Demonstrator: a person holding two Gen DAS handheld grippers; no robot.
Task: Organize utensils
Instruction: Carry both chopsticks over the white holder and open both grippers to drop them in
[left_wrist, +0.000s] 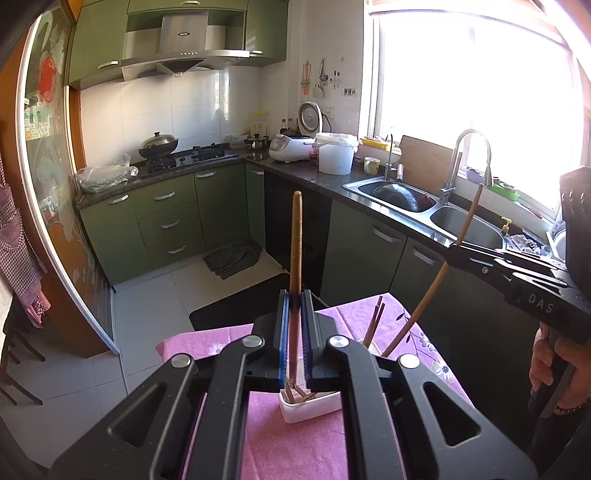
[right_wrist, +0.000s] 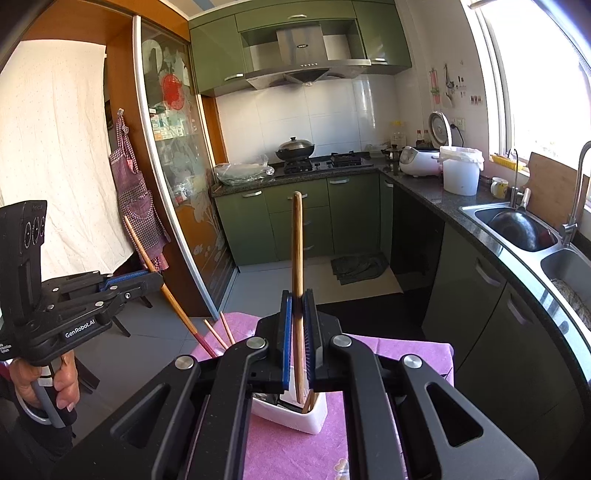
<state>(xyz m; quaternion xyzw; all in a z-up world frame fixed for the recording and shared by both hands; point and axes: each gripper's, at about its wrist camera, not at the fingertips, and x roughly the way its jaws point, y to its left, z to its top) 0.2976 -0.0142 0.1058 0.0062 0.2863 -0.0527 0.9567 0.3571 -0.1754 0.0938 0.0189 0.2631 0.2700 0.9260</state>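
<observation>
Your left tongs and right tongs each pinch a chopstick upright over the white holder.

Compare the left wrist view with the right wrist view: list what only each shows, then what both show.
Left wrist only: the right gripper from the side, shut on a chopstick. Right wrist only: the left gripper from the side, shut on a chopstick, and the apron. Both: a chopstick upright between closed blue pads, the white holder on the pink cloth, the stove and the sink.
</observation>
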